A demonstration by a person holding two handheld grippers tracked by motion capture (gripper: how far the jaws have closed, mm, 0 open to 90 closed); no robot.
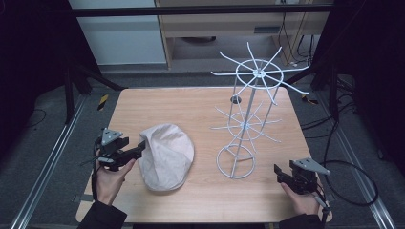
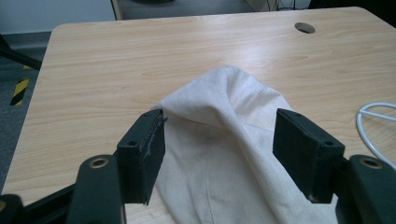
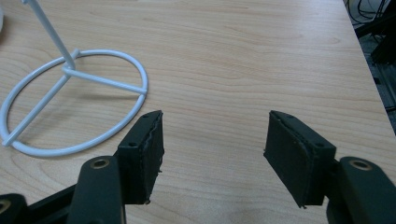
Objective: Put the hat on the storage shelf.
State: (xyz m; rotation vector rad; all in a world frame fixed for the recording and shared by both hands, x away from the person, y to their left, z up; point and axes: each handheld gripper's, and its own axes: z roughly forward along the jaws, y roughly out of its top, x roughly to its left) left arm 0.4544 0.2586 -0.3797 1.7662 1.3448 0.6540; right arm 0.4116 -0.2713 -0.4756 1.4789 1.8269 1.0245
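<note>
Black jaws of the left gripper (image 2: pixel 219 154) stand wide apart, one on each side of a raised fold of a cream cap (image 2: pixel 229 140). One jaw's tip is just at the cloth edge; the other is near the fold, and I cannot tell if it touches. In the high view the left gripper (image 1: pixel 138 149) is at the cap's (image 1: pixel 167 157) left edge, held by the left hand (image 1: pixel 111 179) at the front left of the worktop (image 1: pixel 181 107). The cap lies on the worktop, left of centre, with its near edge lifted into a peak.

The right gripper (image 3: pixel 212 154) also has its jaws apart, with nothing between them, over bare wood. Its hand (image 1: pixel 301 200) is at the front right corner of the worktop.

Between the two grippers stands a white wire rack (image 1: pixel 248 109), upright, with a ring base (image 3: pixel 70 107) resting on the worktop and two tiers of spokes on a thin post. The rack is just right of the cap, not touching it. A round hole (image 2: pixel 304 27) shows in the worktop farther back.
</note>
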